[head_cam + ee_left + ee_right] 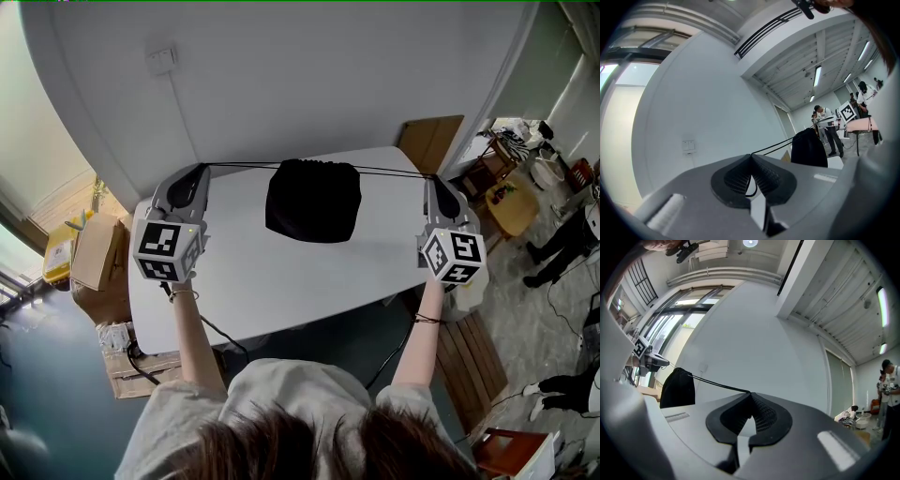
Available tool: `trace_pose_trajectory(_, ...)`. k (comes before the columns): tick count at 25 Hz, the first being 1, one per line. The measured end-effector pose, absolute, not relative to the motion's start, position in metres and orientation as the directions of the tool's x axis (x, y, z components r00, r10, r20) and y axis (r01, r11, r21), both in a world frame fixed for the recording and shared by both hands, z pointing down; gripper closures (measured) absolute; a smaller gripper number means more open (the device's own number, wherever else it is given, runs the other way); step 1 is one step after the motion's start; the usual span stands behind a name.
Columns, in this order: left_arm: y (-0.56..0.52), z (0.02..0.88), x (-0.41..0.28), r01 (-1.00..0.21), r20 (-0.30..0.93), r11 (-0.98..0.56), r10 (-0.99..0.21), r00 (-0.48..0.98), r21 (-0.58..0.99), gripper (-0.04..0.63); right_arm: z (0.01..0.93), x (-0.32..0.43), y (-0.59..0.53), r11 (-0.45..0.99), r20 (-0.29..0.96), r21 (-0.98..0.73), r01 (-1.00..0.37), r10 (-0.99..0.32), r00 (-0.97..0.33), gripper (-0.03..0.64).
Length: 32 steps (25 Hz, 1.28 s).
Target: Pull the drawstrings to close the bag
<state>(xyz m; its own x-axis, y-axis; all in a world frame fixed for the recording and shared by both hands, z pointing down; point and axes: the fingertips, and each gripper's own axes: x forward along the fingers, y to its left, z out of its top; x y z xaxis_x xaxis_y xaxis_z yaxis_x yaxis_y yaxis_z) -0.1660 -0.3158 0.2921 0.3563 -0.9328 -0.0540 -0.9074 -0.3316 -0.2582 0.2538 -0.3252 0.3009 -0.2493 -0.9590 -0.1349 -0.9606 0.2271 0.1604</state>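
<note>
Straining drawstrings [244, 166], cinched black bag [312, 202], contents hidden

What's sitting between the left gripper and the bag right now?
Only the thin black drawstring, stretched taut from the left gripper to the black fabric drawstring bag, over bare white tabletop. The head view shows this.

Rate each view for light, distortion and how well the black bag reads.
Head view: even light, sharp, straight lines bowed; the bag is a near-featureless black patch on the white table, drawstrings crisp. Left gripper view: heavy fisheye, dark corners, ceiling strip lights glaring; bag a silhouette. Right gripper view: same fisheye, bright windows at left; bag again a silhouette.
</note>
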Motion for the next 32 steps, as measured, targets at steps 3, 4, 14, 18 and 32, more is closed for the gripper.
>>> trace_pose_trajectory(3, -0.318, 0.293, -0.166, -0.909, -0.054, -0.328, -0.934, 0.352, -0.258, 0.594, 0.301, 0.256, -0.327, 0.227, -0.136, 0.155, -0.961, -0.959, -0.249, 0.604)
trace_pose_trajectory(4, -0.318, 0.293, -0.166, -0.909, -0.054, -0.327, -0.935, 0.351, -0.257, 0.594, 0.302, 0.257, -0.328, 0.227, -0.136, 0.153, -0.962, -0.959, -0.248, 0.604)
trace_pose_trajectory(14, -0.324, 0.296, -0.167, -0.911, -0.055, -0.323, -0.936, 0.348, -0.256, 0.594, 0.308, 0.263, -0.334, 0.218, -0.139, 0.131, -0.967, -0.962, -0.236, 0.604)
trace_pose_trajectory(18, -0.324, 0.296, -0.166, -0.913, -0.052, -0.32, -0.938, 0.344, -0.254, 0.594, 0.308, 0.267, -0.336, 0.218, -0.135, 0.128, -0.967, -0.963, -0.235, 0.604)
trace_pose_trajectory(32, -0.329, 0.301, -0.167, -0.918, -0.046, -0.313, -0.942, 0.334, -0.245, 0.594, 0.316, 0.274, -0.345, 0.223, -0.128, 0.111, -0.968, -0.963, -0.236, 0.604)
